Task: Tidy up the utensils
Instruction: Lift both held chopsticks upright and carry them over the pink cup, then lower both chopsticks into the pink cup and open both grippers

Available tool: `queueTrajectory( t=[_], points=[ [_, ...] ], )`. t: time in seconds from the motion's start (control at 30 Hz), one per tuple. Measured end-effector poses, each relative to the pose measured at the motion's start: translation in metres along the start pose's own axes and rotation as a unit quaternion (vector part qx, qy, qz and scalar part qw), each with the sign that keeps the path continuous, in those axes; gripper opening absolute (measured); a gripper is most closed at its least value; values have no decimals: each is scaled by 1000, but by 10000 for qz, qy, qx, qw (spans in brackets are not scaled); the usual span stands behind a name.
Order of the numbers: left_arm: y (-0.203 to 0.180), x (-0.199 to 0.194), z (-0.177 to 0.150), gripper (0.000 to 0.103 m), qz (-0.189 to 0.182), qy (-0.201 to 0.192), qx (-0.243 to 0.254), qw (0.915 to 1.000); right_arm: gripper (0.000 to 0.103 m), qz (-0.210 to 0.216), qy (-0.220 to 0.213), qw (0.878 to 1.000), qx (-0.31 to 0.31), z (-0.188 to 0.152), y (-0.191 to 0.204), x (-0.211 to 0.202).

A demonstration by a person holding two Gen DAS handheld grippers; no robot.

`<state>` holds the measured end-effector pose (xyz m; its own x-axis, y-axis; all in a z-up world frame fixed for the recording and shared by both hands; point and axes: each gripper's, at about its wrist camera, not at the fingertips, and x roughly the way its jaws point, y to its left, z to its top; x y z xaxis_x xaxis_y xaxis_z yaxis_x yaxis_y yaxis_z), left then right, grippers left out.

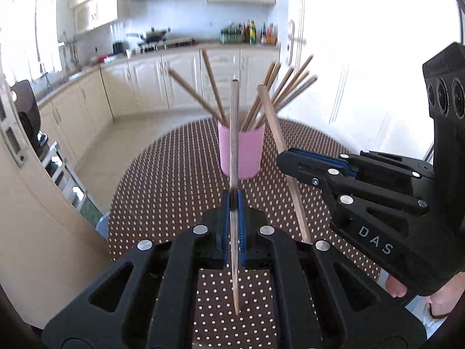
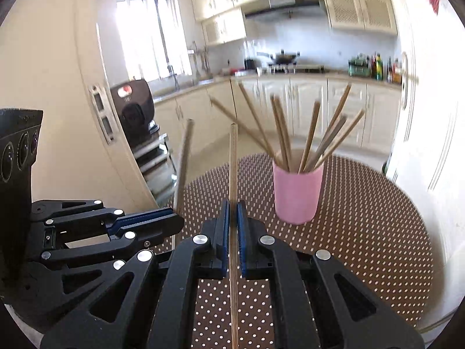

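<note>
Two black plastic grippers with blue ribbed pads, each pinched tight on one thin wooden chopstick.

Left gripper (image 1: 233,200): jaws nearly together, clamped on a pale round chopstick (image 1: 234,151) standing almost straight up, with its pointed end hanging down behind the pads. Straight ahead, just past the tips, a smooth pink cup (image 1: 242,154) shaped like a tube, full of more brown chopsticks (image 1: 273,96) fanned out like a bunch of twigs. Under it all, a round table (image 1: 162,180) in a brown cloth with rows of small white dots.

To the right of that tool, the right gripper (image 1: 283,160), seen from the side, squeezing a second chopstick (image 1: 276,128) that leans a bit to the left at the top.

Only in the left view: fingers (image 1: 395,286) of a person's hand under the right tool's handle.

Only in the right view: right gripper (image 2: 233,212) from behind, shut on its straight stick (image 2: 233,168), with the pink cup (image 2: 296,195) ahead and to the right, and the left gripper (image 2: 174,221) low on the left with its blurry stick (image 2: 183,163). Also a shiny black machine by the cream wall.
</note>
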<state>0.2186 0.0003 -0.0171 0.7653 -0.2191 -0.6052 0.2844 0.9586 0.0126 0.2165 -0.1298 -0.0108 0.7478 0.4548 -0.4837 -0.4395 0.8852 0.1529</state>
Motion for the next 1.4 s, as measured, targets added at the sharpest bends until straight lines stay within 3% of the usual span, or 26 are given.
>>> queueTrajectory(
  t=[0.3,0.67,1.2,1.3,1.4],
  points=[
    [-6,-22,1,6,184,-669,-95,9975,4,55,-665,9977,87,1,-5,-28],
    [-8,-32,19,6,226,-1021,-144,9944,4,99,-1367,9901,299,12,-22,-46],
    [-1,-43,68,6,123,-1632,-269,9861,4,-216,-2548,9654,506,34,-40,-58],
    [2,-43,81,6,47,-1775,-344,9835,4,-539,-2760,9581,539,37,-41,-59],
    [6,-42,93,6,-22,-1963,-383,9798,4,-586,-2931,9524,600,42,-48,-57]
  ],
)
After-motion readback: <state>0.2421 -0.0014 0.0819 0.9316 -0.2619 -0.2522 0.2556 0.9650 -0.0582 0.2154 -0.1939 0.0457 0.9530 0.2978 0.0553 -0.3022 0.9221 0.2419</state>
